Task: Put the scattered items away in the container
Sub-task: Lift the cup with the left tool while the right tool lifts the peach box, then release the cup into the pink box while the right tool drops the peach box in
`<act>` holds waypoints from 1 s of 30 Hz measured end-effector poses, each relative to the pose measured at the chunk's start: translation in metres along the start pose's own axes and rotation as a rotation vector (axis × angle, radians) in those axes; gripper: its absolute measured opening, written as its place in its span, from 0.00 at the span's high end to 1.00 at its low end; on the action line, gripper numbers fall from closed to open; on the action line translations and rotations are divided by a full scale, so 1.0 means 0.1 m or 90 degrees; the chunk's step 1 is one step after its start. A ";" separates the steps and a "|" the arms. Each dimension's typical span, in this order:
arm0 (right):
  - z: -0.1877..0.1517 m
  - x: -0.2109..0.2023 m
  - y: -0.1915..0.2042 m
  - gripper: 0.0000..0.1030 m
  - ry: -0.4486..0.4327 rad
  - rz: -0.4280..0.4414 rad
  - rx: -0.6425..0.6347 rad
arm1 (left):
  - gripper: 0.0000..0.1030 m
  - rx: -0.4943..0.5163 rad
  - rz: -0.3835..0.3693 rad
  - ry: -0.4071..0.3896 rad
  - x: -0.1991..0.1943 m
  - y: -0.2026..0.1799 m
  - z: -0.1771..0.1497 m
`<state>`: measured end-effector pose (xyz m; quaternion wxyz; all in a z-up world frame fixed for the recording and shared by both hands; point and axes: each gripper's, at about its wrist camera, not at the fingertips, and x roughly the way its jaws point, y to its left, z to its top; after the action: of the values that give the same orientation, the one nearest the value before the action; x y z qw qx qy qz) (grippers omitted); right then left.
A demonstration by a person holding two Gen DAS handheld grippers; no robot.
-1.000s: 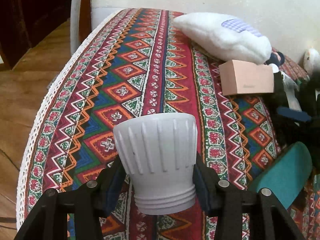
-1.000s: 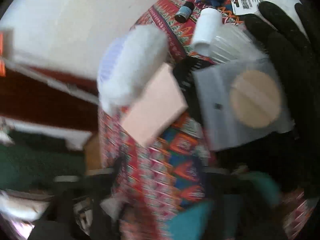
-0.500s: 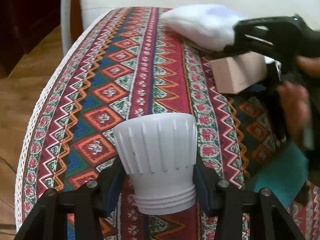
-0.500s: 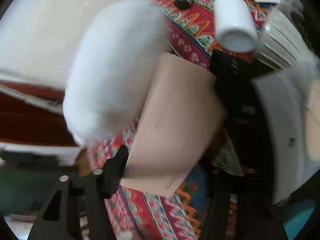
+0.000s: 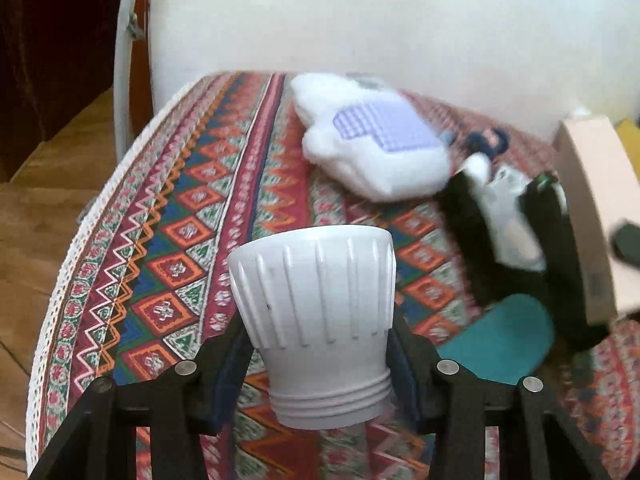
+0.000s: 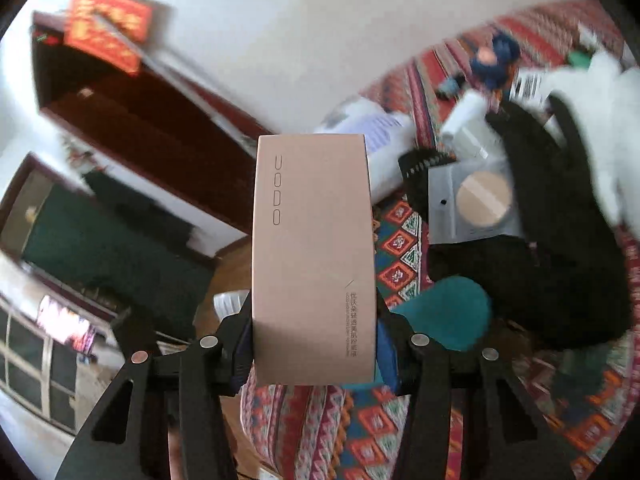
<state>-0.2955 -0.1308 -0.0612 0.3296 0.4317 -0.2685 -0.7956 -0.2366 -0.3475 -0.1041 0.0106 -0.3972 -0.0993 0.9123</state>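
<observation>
My left gripper [image 5: 318,354] is shut on a white ribbed plastic cap [image 5: 316,312], held above the patterned tablecloth [image 5: 176,232]. My right gripper [image 6: 314,338] is shut on a long pink box [image 6: 312,256] lifted off the table; that same pink box [image 5: 592,208] shows at the right edge of the left wrist view. A black bag [image 6: 540,272] lies on the table with a clear pouch holding a round tan disc [image 6: 482,200] on it. A teal flat piece [image 5: 500,344] lies beside the bag.
A white plush pillow with a lilac checked patch [image 5: 372,148] lies near the wall. A small blue doll [image 6: 494,60], a white bottle [image 6: 464,114] and a white plush [image 6: 612,128] sit further along. The table edge [image 5: 60,300] drops to a wooden floor on the left.
My right gripper closed on the pink box and lifted it off the table, away from the pillow. The left gripper kept holding the white cap and tilted up slightly.
</observation>
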 end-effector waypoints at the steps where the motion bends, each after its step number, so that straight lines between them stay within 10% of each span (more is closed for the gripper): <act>1: -0.04 -0.36 -0.12 0.49 -0.013 -0.001 -0.016 | 0.48 0.001 -0.004 -0.016 -0.11 -0.08 0.02; 13: 0.13 -3.24 -0.70 0.49 -0.303 -0.071 -0.118 | 0.48 0.182 -0.105 -0.122 -0.89 -2.29 0.25; 20: 0.26 -4.72 -1.20 0.48 -0.485 -0.246 -0.097 | 0.48 0.283 -0.231 -0.136 -0.79 -3.98 0.54; 24: 0.21 -5.19 -1.70 0.48 -0.510 -0.340 -0.034 | 0.48 0.346 -0.288 -0.109 -0.58 -4.96 0.50; 30: 0.31 -5.38 -2.36 0.48 -0.484 -0.331 0.045 | 0.48 0.422 -0.324 -0.054 -0.08 -6.00 0.22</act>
<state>-0.1709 0.4314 0.0601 -0.0173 0.1730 -0.2800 -0.9441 -0.2828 0.2360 0.0294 0.3587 -0.2974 0.1045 0.8786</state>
